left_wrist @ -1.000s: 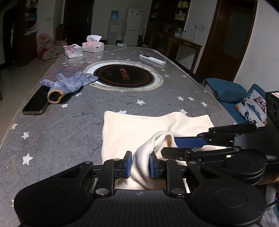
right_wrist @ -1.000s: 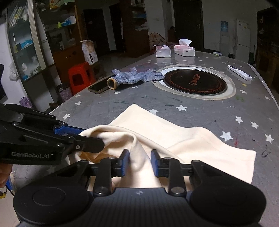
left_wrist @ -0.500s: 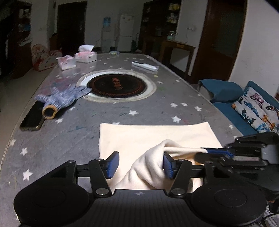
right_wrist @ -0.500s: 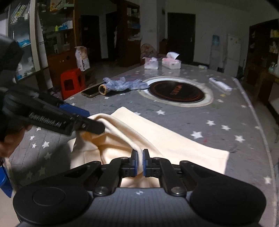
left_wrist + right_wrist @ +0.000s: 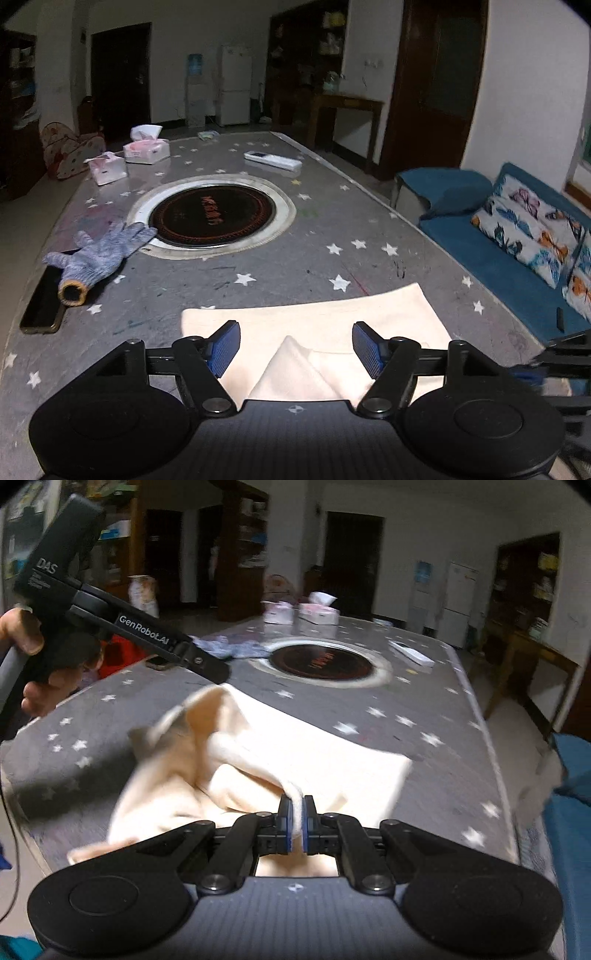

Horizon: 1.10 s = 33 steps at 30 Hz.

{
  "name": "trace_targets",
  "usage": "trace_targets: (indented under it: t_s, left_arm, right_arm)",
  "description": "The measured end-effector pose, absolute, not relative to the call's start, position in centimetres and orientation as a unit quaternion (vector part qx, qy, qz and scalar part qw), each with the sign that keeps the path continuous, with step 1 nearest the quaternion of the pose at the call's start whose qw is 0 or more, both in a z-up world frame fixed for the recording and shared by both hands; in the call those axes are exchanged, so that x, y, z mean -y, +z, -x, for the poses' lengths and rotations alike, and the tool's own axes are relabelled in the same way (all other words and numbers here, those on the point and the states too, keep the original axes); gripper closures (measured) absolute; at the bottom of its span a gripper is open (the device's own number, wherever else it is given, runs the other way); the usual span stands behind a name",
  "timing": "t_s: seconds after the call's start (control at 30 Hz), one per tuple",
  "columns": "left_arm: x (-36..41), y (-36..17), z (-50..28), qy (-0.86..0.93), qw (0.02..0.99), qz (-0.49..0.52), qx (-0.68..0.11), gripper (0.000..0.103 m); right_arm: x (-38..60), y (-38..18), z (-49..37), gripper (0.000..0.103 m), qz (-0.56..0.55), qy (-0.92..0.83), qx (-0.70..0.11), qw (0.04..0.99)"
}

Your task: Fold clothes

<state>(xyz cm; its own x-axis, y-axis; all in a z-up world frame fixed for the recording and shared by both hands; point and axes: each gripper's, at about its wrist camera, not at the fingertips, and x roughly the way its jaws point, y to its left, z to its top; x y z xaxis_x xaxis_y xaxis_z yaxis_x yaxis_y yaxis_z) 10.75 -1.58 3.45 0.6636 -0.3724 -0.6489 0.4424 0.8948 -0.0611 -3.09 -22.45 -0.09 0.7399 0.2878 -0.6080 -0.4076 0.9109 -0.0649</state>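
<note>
A cream cloth (image 5: 325, 325) lies on the grey star-patterned table (image 5: 288, 273) at its near end. My left gripper (image 5: 295, 347) is open and raised above the cloth, with a folded cloth point showing below between its fingers. In the right wrist view my right gripper (image 5: 296, 818) is shut on a fold of the cream cloth (image 5: 295, 753) and lifts it off the table. The left gripper (image 5: 207, 666) also shows there, above the cloth's far left corner, holding nothing.
A round black hotplate (image 5: 212, 216) sits mid-table. A blue knit glove (image 5: 99, 254) and a phone (image 5: 42, 306) lie at the left. Tissue boxes (image 5: 146, 151) and a remote (image 5: 273, 160) lie at the far end. A blue sofa (image 5: 509, 266) stands right of the table.
My left gripper opened, let go of the cloth and rose away. My right gripper closed on a fold of the cloth and lifted it toward the near right.
</note>
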Motion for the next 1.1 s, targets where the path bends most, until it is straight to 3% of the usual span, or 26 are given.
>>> trace_targets:
  t_s: [0.53, 0.6, 0.67, 0.7, 0.77, 0.9, 1.1]
  left_arm:
    - [10.9, -2.1, -7.4, -0.4, 0.82, -0.21, -0.35, 0.035]
    - [11.4, -2.6, -7.2, -0.4, 0.816, -0.219, -0.354, 0.044]
    - [11.6, -3.3, -7.4, -0.399, 0.813, -0.221, -0.363, 0.061]
    - [11.6, -3.5, -7.5, -0.402, 0.813, -0.214, -0.363, 0.062]
    - [11.4, -3.3, -7.5, -0.402, 0.817, -0.205, -0.36, 0.083]
    - [10.4, -2.1, -8.1, -0.387, 0.836, -0.172, -0.349, 0.092]
    - [5.1, 2.2, -9.6, -0.317, 0.894, -0.075, -0.308, 0.093]
  right_arm:
    - [32.2, -2.0, 5.7, 0.098, 0.02, 0.038, -0.36, 0.932]
    - [32.1, -2.0, 5.6, 0.097, 0.021, 0.04, -0.355, 0.934]
    - [32.0, -1.8, 5.7, 0.097, 0.022, 0.041, -0.35, 0.935]
    - [32.0, -1.8, 5.7, 0.096, 0.022, 0.041, -0.348, 0.936]
    - [32.0, -1.6, 5.8, 0.095, 0.023, 0.04, -0.344, 0.938]
    - [31.8, -1.2, 5.8, 0.095, 0.021, 0.04, -0.339, 0.94]
    - [30.6, -1.0, 5.5, 0.091, 0.029, 0.061, -0.331, 0.941]
